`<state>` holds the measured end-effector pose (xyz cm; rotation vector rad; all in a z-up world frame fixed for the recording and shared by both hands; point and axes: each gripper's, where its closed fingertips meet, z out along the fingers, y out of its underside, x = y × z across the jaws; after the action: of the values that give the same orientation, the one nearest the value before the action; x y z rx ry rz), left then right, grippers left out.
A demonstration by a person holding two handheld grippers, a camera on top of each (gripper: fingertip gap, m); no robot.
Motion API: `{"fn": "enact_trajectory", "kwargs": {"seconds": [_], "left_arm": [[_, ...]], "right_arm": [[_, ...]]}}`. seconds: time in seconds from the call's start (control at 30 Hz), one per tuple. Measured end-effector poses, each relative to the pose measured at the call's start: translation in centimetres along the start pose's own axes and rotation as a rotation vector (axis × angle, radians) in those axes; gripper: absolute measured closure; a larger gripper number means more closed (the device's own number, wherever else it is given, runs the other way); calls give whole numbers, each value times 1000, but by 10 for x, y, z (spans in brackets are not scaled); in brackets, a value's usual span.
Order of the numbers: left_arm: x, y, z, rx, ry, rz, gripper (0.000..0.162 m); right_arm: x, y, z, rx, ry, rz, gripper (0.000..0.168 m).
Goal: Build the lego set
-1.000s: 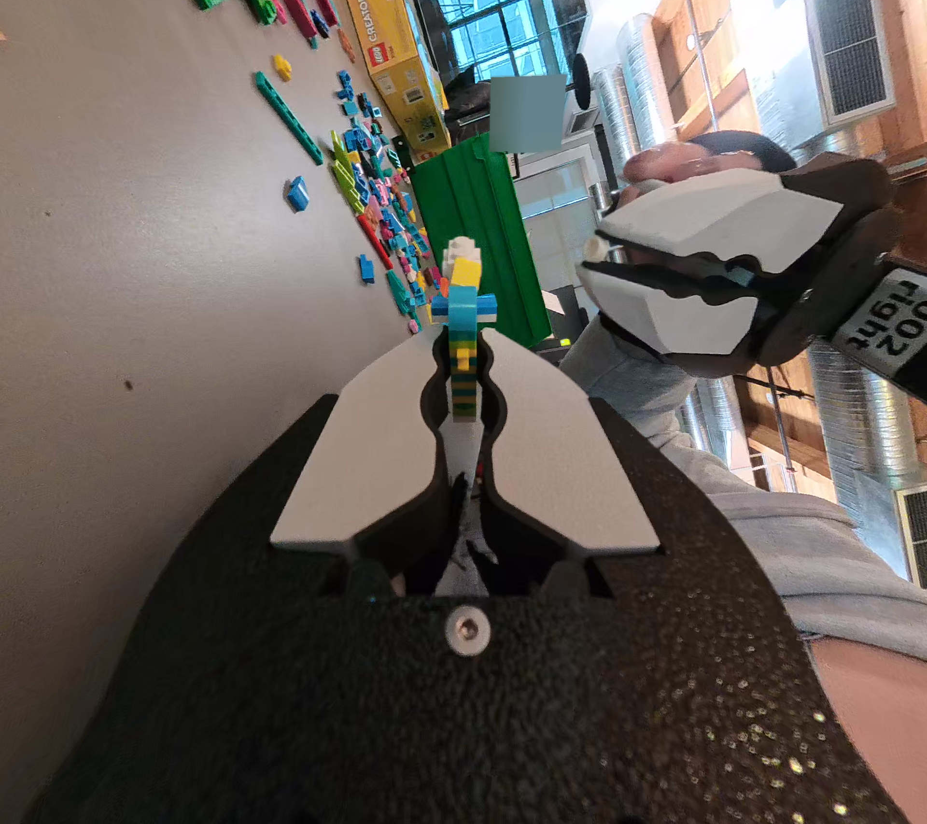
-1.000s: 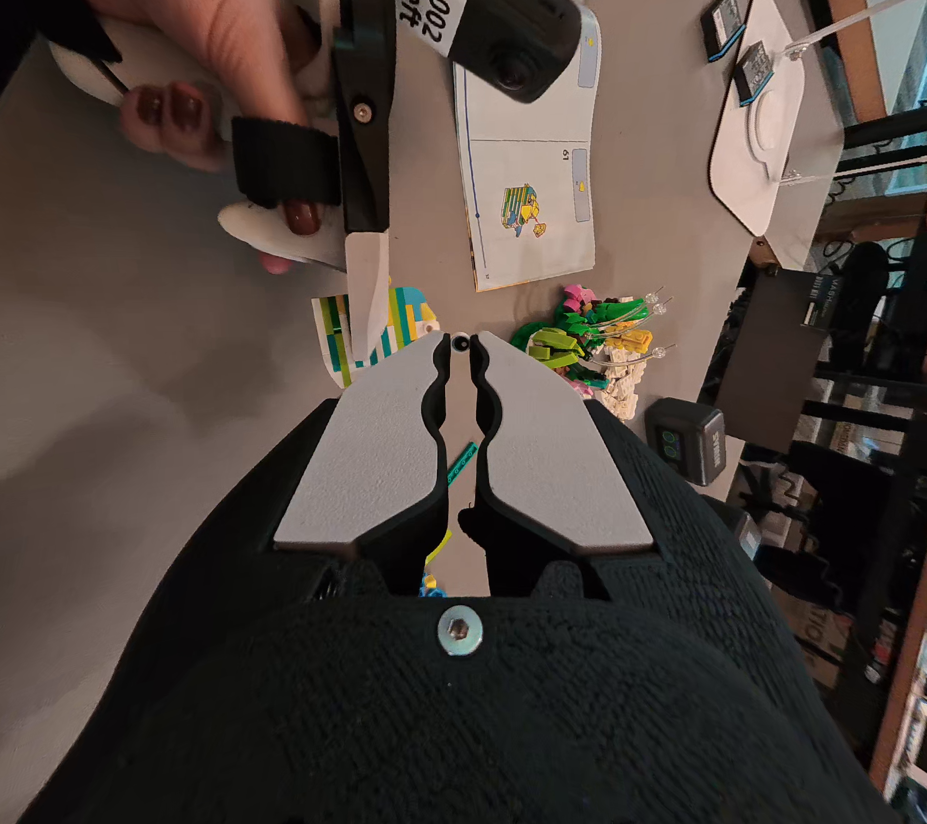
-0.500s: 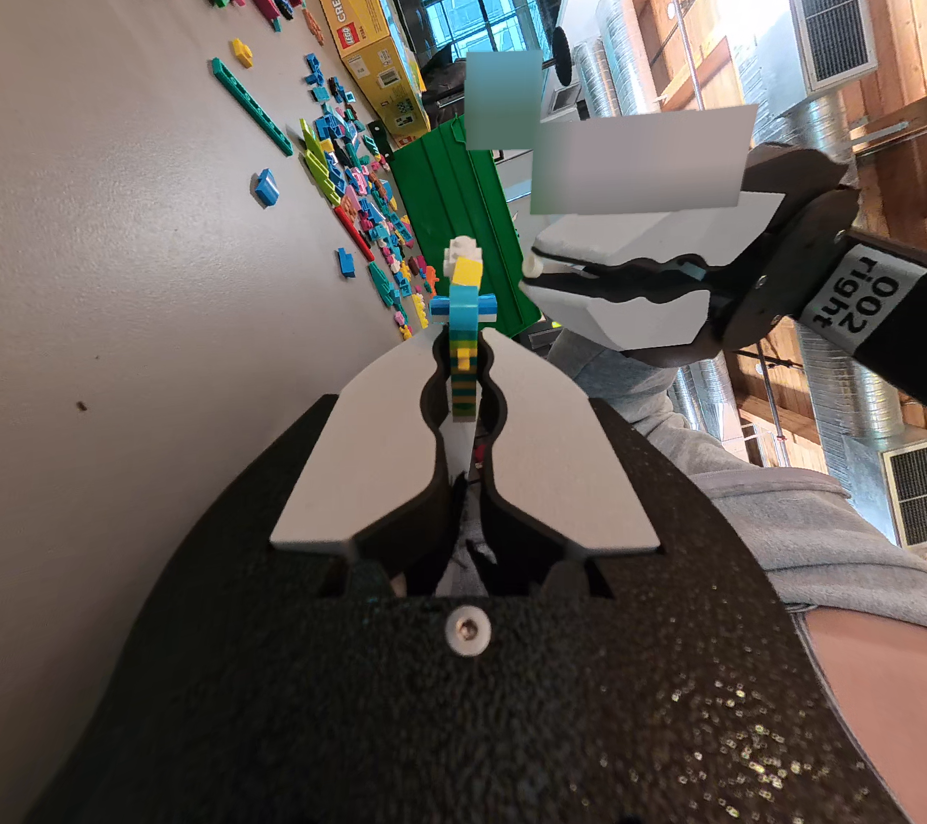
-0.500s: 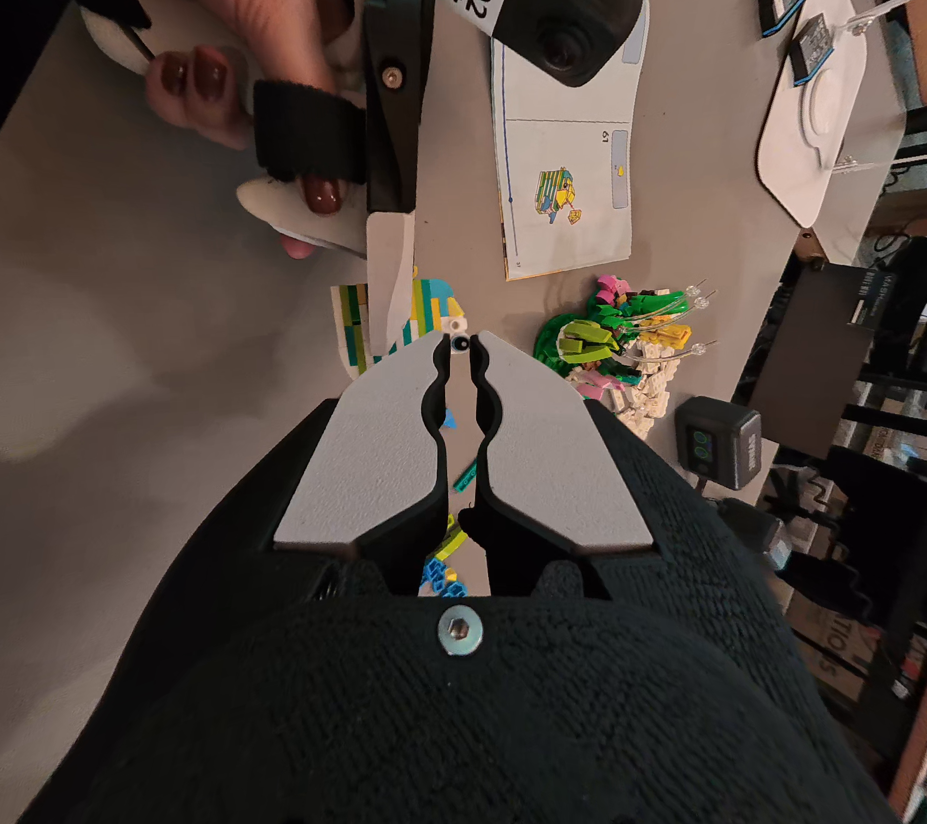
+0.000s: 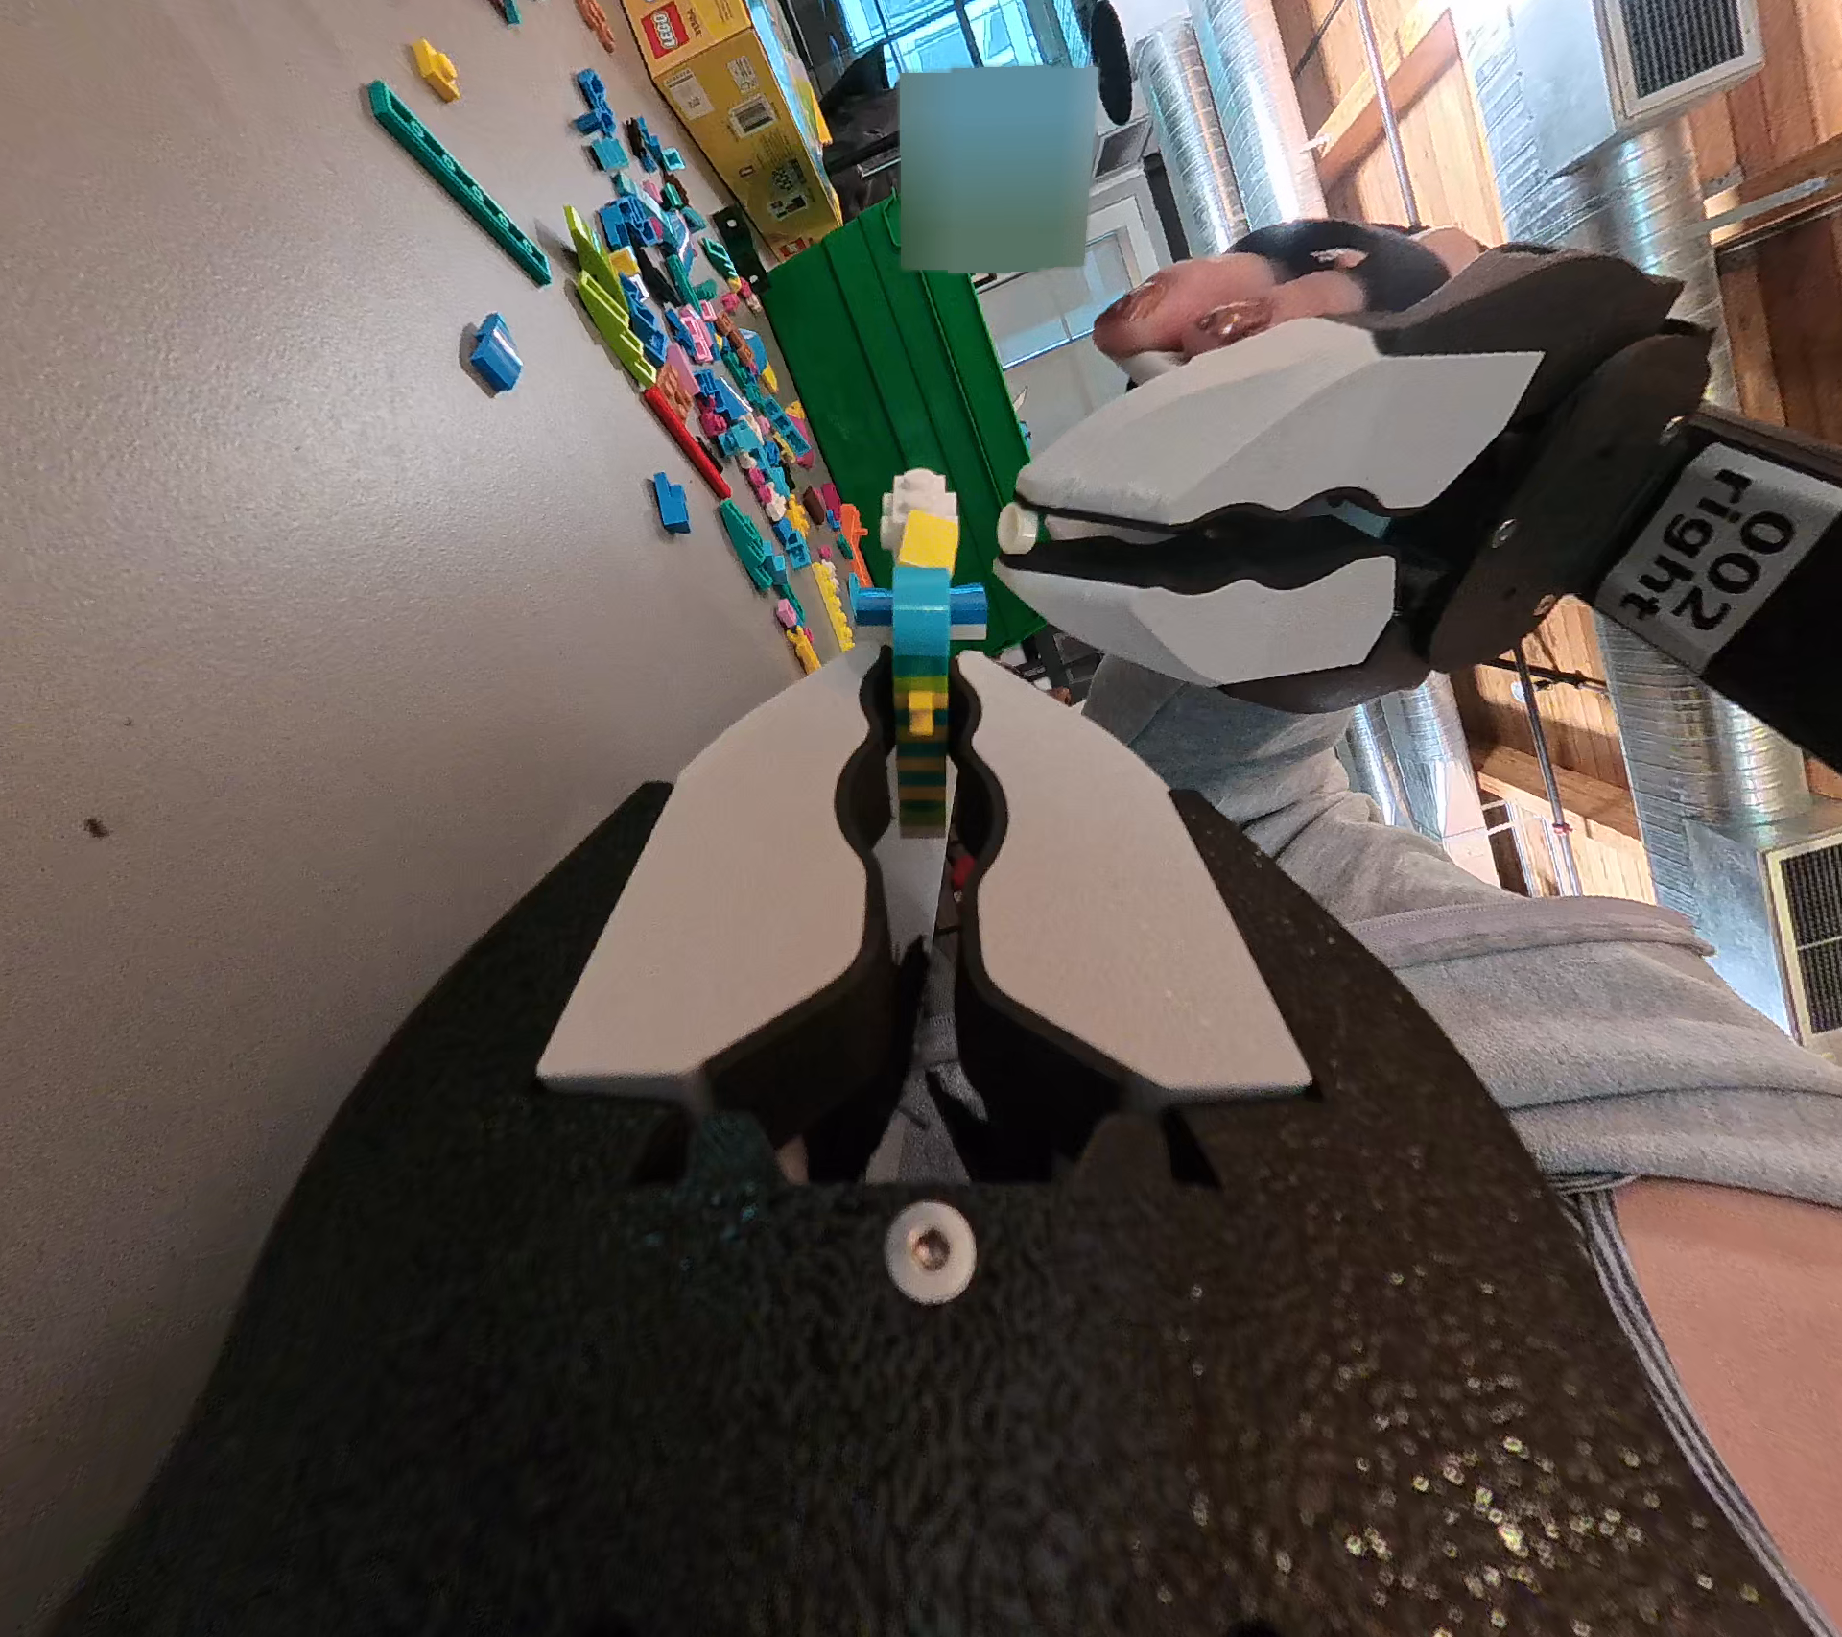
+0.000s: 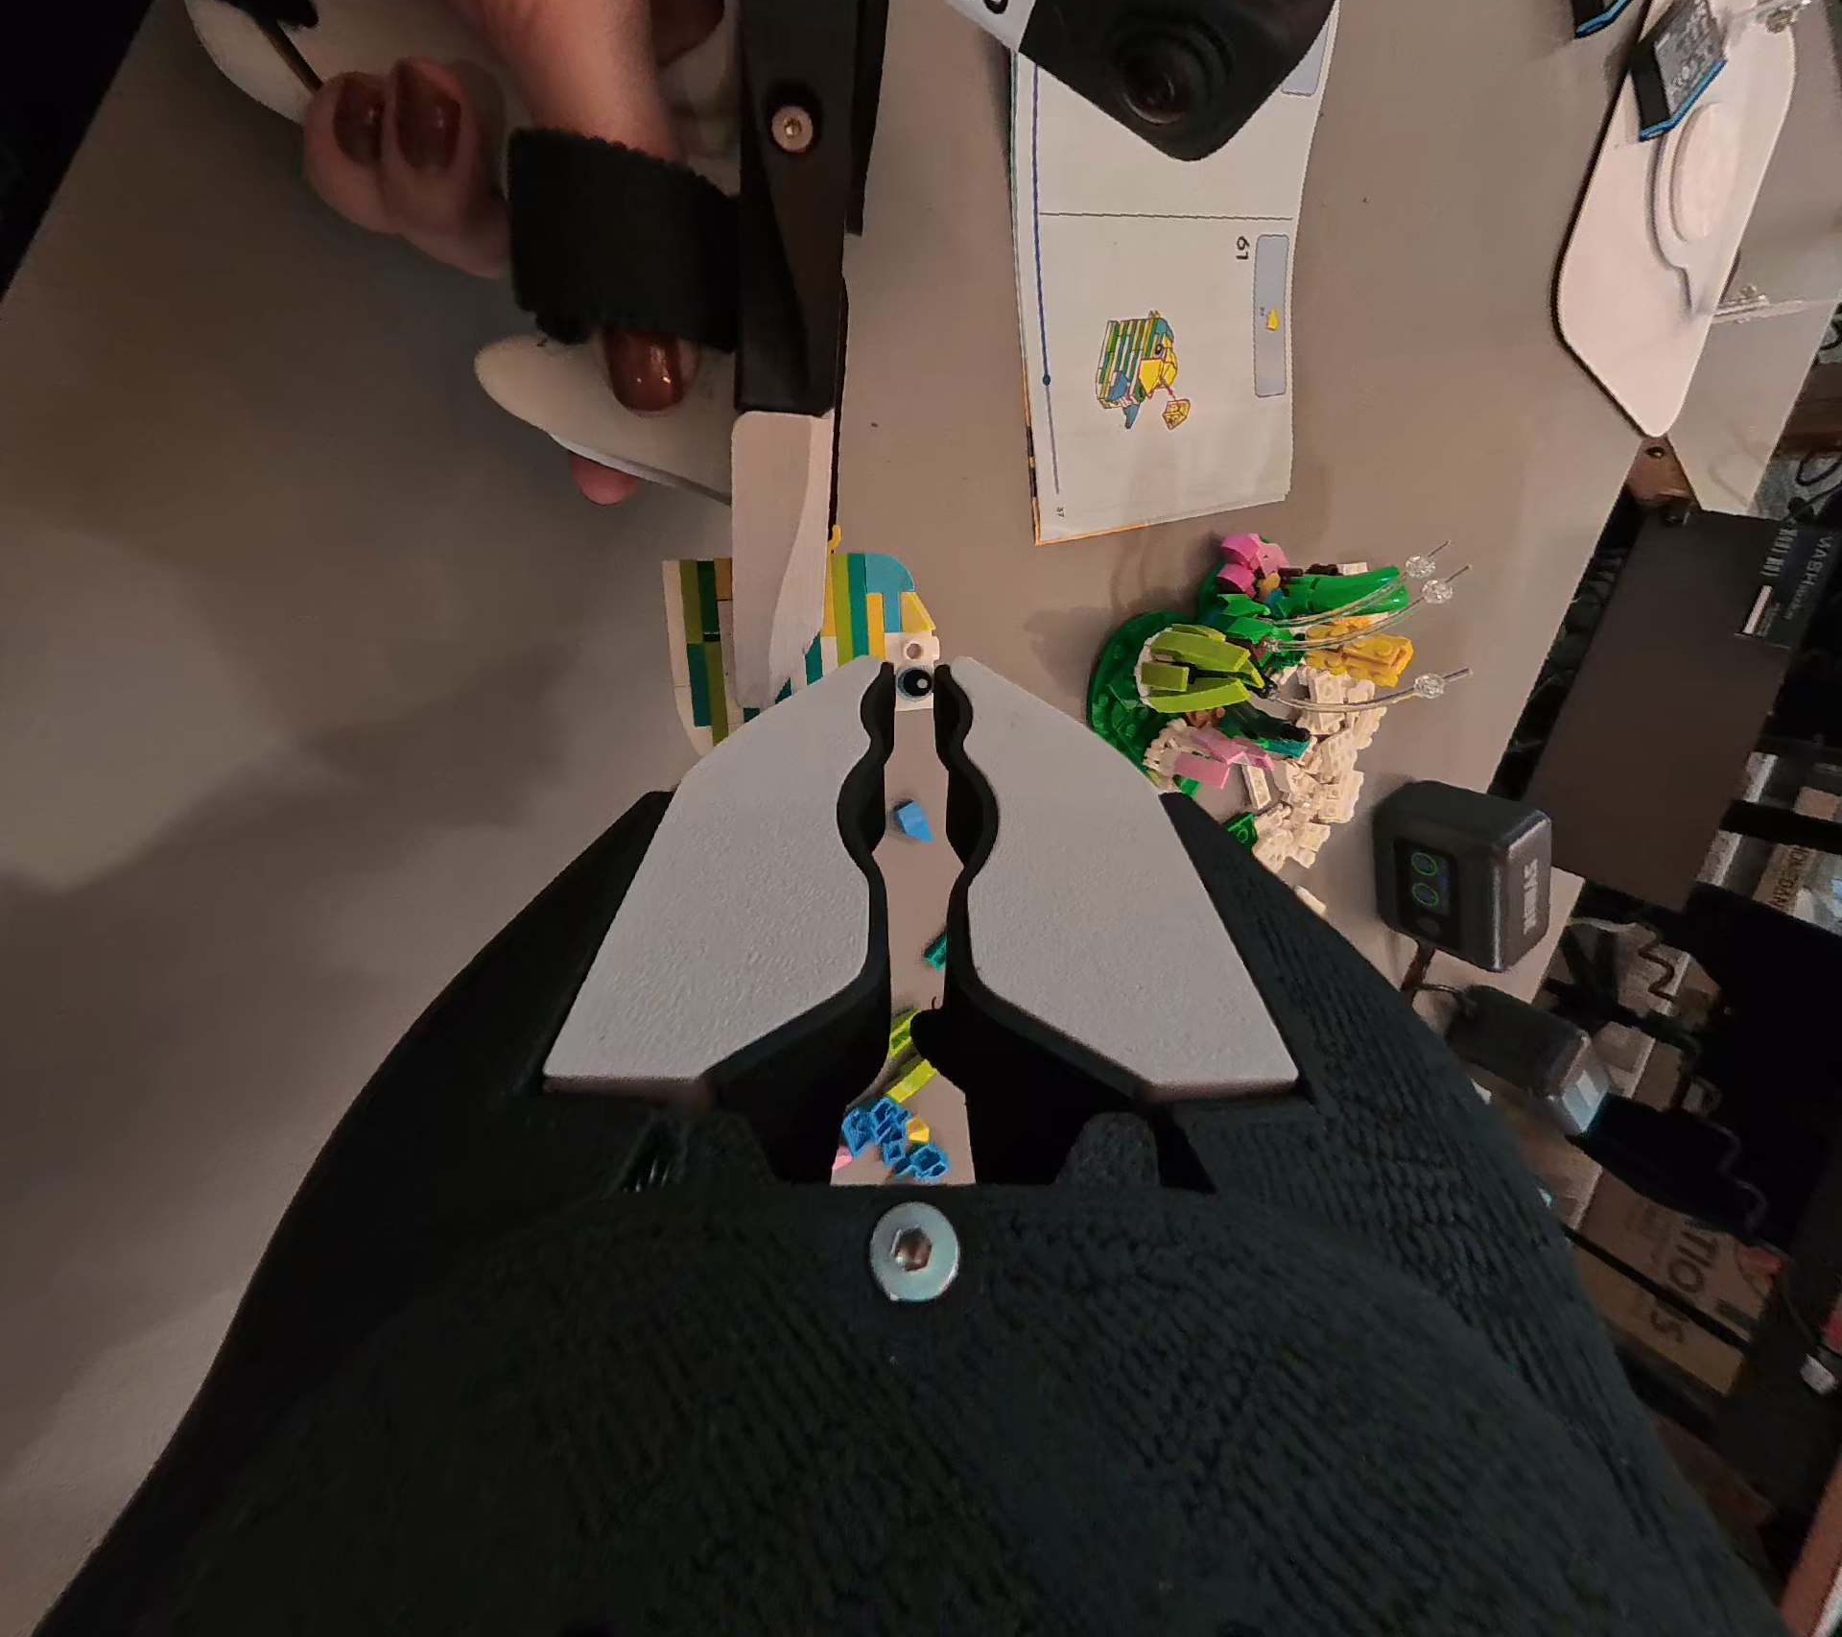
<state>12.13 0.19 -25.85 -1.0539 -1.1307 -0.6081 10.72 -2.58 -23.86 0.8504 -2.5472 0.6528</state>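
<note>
While left tool (image 5: pixel 919 672) clamps striped model (image 5: pixel 919 752), long axis fwd, right tool (image 6: pixel 915 672) pinches eye piece (image 6: pixel 914 682)

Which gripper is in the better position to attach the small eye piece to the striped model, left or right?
Right. The right gripper already pinches the eye piece at its tips, close beside the white stud block on the model. The left gripper is shut on the model, so it can only steady it.
</note>
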Motion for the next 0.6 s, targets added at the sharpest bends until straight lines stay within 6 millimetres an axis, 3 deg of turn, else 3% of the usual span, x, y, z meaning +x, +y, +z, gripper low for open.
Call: {"fn": "enact_trajectory", "kwargs": {"seconds": [0.27,0.43,0.6], "left_arm": [[3,3,1,-19,10,20,155],[0,-10,-8,87,-9,9,155],[2,-9,-6,74,2,9,154]], "right_arm": [[-3,0,-3,-14,-10,-8,162],[-3,-2,-4,-15,-2,-16,162],[1,-1,-6,-19,12,-22,162]]}}
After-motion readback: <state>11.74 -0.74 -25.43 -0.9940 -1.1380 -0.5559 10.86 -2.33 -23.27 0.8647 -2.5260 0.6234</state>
